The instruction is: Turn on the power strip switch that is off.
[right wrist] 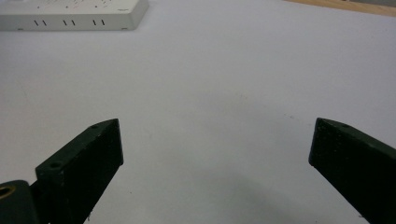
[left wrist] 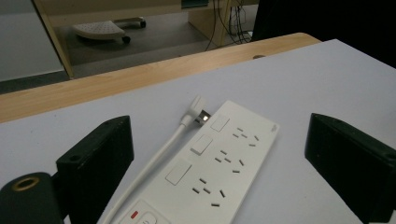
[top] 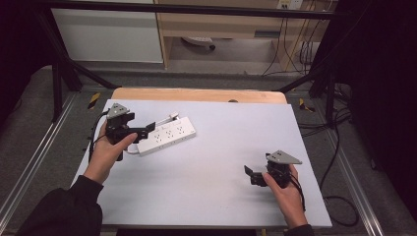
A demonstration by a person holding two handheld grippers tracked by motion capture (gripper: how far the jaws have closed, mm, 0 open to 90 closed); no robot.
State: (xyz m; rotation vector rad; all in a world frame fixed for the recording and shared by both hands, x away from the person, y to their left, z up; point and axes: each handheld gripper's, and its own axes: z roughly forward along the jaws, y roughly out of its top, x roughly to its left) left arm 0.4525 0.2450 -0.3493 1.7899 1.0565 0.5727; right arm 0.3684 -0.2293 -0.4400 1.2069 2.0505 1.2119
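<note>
A white power strip lies on the pale table top at the left, its white cord and plug resting along its far side. In the left gripper view the strip sits between and just beyond the two black jaws. My left gripper is open, held just at the strip's near-left end. My right gripper is open at the front right, over bare table, with nothing between its jaws. Its own view catches the strip's side edge at the top left.
The pale table top has a wooden strip along its far edge. Beyond it are a wooden desk, cables on the floor and black frame bars. Metal rails run along both sides.
</note>
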